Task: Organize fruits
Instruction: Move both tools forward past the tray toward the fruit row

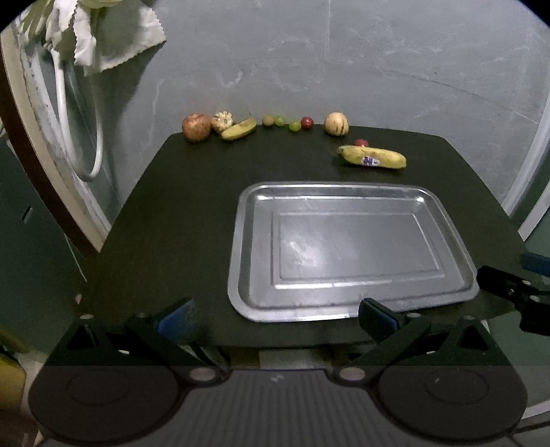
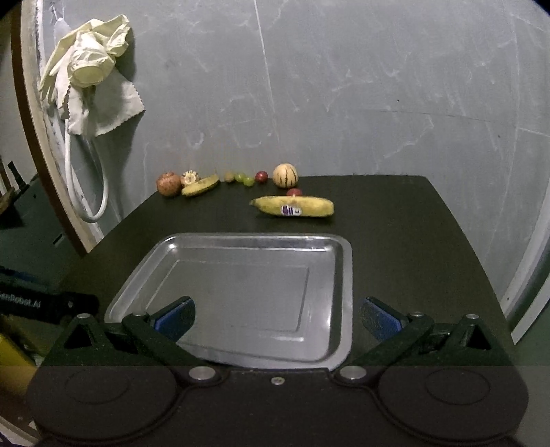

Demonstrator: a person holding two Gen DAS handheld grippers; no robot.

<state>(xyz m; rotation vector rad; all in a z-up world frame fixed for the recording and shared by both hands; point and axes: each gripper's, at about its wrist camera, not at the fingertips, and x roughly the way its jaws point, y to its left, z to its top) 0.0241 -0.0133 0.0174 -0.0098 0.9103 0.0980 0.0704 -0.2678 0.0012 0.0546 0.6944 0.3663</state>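
An empty metal tray [image 1: 347,302] [image 2: 340,275] lies on the dark table near its front. Beyond it rests a stickered banana [image 1: 371,157] [image 2: 292,206], with a small red fruit [image 1: 361,142] [image 2: 294,192] just behind. Along the back edge sit a reddish apple [image 1: 196,127] [image 2: 168,184], a striped fruit [image 1: 222,121], a second banana [image 1: 239,129] [image 2: 200,185], several small green and red fruits [image 1: 294,125] [image 2: 247,179], and a pale striped melon [image 1: 336,124] [image 2: 285,175]. My left gripper [image 1: 275,318] and right gripper [image 2: 276,318] are open, empty, at the tray's near edge.
A grey wall stands right behind the fruit row. At the left, a white hose loop [image 1: 92,137] [image 2: 89,192] and pale cloths with gloves [image 1: 103,31] [image 2: 89,65] hang from a frame. The right gripper's body [image 1: 515,292] shows at the left wrist view's right edge.
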